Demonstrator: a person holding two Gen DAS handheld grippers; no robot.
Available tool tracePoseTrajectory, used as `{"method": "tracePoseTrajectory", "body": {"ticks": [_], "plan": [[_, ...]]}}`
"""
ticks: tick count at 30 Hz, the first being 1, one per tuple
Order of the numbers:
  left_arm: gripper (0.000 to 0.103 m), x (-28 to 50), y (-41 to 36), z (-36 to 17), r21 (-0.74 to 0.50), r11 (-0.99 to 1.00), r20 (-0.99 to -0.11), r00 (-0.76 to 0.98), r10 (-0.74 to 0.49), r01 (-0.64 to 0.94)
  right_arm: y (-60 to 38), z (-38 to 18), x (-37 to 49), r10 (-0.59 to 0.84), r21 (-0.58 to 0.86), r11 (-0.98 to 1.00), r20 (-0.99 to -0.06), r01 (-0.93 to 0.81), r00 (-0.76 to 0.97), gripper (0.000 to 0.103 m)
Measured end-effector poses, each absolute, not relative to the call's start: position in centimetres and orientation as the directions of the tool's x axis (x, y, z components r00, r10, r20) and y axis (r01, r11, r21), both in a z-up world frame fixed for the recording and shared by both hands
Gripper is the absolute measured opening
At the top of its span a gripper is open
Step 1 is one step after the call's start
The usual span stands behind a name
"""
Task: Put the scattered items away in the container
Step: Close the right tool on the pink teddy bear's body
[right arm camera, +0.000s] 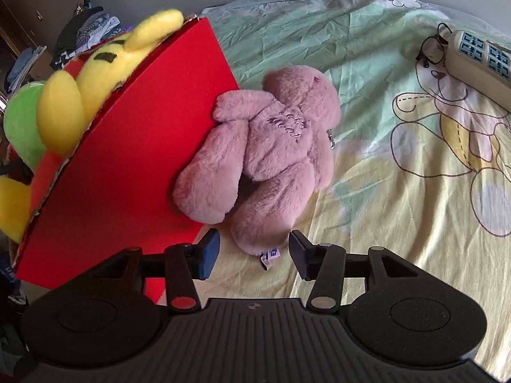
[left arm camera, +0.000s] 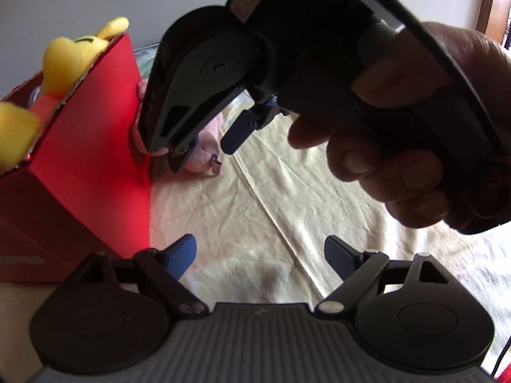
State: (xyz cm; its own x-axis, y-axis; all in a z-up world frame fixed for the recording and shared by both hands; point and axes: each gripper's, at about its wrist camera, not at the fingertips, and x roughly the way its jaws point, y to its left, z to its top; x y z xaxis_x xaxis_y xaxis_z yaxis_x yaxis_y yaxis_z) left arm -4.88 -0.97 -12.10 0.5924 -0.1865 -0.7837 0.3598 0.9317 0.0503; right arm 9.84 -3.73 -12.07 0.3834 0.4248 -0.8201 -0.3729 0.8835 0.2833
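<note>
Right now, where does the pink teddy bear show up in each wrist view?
Left wrist: pink teddy bear at centre-left, mostly hidden behind the right gripper.
Right wrist: pink teddy bear at centre, lying against the box, just ahead of the open fingers.
Shared landmark: the red cardboard box, immediately left of it.

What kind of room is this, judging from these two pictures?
Most likely a bedroom. The toys lie on a bed sheet printed with cartoon bears, a heap of folded clothes sits by the wall at the back, and glasses rest beside a power strip on the bed.
</note>
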Motion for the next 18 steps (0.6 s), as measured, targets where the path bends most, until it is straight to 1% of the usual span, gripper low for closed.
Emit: {"method": "tracePoseTrajectory", "body": {"ticks": [2,4,5,7,10,15,18], "plan": [[0.088,-4.9,-1.1,-12.1,0.065,0.942,-0.783,0.602,-0.157,0.330,-3.7,-12.2,10.0,0.427,0.279,0.883,-0.810,-0.377,0.401,0.050],[0.088,-4.9,-1.0,-11.9,0.074,0.951,-0.782,0.609,-0.132,0.301,-4.3,-12.3,10.3,0.432,0.294,0.886,-0.802,-0.358,0.412,0.039],[0.088,-4.9,-0.9,-11.8,0.073,0.954,-0.782,0.610,-0.127,0.291,-4.9,-12.3,10.5,0.437,0.306,0.886,-0.800,-0.349,0.410,0.035],[0.088,-4.9,-0.5,-11.5,0.067,0.959,-0.781,0.613,-0.121,0.275,-6.0,-12.2,10.5,0.444,0.321,0.886,-0.797,-0.334,0.410,0.033],[0.088,-5.1,0.2,-10.7,0.031,0.965,-0.775,0.616,-0.141,0.260,-8.1,-11.8,9.4,0.423,0.293,0.894,-0.799,-0.338,0.427,0.031],[0.088,-4.8,1.1,-9.1,-0.129,0.959,-0.760,0.595,-0.259,0.253,-12.2,-11.5,6.3,0.415,0.279,0.895,-0.810,-0.349,0.415,0.031],[0.088,-4.2,0.8,-8.6,-0.182,0.949,-0.746,0.592,-0.305,0.259,-14.3,-11.9,3.7,0.396,0.267,0.902,-0.825,-0.339,0.403,0.031]]}}
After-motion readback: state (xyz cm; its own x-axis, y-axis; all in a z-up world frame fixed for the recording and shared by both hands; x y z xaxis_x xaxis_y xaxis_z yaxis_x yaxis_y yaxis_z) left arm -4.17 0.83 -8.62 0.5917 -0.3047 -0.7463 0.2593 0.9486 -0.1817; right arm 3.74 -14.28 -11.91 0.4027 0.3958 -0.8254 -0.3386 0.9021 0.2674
